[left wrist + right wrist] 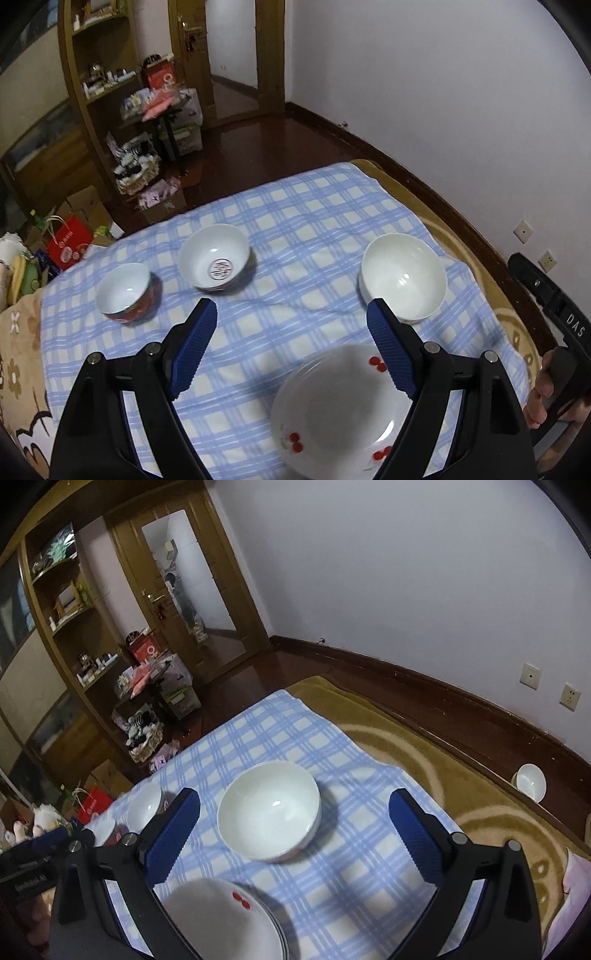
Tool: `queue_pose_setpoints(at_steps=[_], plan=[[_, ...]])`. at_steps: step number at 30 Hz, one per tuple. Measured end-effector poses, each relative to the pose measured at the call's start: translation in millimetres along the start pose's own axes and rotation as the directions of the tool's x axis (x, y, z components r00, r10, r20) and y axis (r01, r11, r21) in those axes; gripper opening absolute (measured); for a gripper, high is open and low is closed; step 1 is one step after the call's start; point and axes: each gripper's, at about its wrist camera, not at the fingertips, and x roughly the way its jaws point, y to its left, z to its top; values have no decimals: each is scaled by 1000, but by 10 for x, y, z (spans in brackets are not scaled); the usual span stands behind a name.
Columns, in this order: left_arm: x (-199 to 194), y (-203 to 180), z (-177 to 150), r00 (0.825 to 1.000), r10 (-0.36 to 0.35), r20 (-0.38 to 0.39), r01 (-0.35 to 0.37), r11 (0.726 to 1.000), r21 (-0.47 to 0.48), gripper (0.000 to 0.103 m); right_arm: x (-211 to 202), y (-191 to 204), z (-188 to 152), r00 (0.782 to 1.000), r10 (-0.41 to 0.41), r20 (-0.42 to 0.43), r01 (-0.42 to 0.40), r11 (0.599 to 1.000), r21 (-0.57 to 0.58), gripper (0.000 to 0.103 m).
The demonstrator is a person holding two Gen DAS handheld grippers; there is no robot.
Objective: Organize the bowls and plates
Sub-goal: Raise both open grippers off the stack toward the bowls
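A: Left claw [291, 314]?
B: Jaws spread wide, nothing between them. It hangs above the blue checked cloth [295, 229].
A: What's nearest it?
B: Cherry-print plate [340, 413] at 5 o'clock, partly under the right finger. Big white bowl [404, 275] at 2 o'clock, touching nothing. Bowl with a round blue mark inside [216, 258] at 11 o'clock; small red-sided bowl [127, 291] at 9 o'clock, just beside it.
A: Right claw [293, 812]?
B: Also wide apart, holding nothing. Same white bowl [269, 808] sits framed between its fingers, no contact. Plates [221, 919] at 7 o'clock; rim edges suggest a stack, count unclear. The two smaller bowls at 9 o'clock, behind the left finger.
A: Surface?
B: Cloth over a brown patterned blanket [461, 775]. Another white bowl [531, 781] at 3 o'clock, off the cloth by the wall.
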Motion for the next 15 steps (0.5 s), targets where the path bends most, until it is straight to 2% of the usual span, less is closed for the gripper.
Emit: queue_pose_setpoints(at_steps=[4,7,15], plan=[[166,-56,88,1000,3,-9,-3,1000,12,82,132,-28,124,1000,10,-8,-10,1000,8,103],[304,-103,140,1000,-1,-13,2,1000,18,82,246,-26,166,1000,-12,-20,11,1000,-17,103],[756,-241,250,998,-18,-55,20,999,31,82,622,-45,114,998,-16,-66,14,999,-34,103]])
